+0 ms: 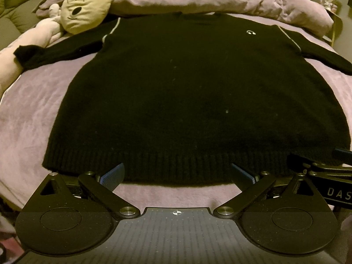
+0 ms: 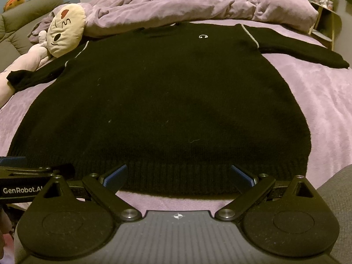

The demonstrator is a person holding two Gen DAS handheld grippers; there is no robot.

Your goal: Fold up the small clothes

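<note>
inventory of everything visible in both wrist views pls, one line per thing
sweater: 1, black with pale shoulder piping and a small white chest logo, spread flat on the bed, sleeves out to the sides
bed cover: 1, lilac, under the sweater
duvet: 1, lilac, bunched along the far edge of the bed
plush: 1, cream face with red heart, pink body, far left of the bed, beside the left sleeve
sofa: 1, grey-green, far left
orange toy: 1, on the sofa back, too small to identify
shelf: 1, pale wood, far right, small items on top
left gripper: open, at the hem
right gripper: open, at the hem
</note>
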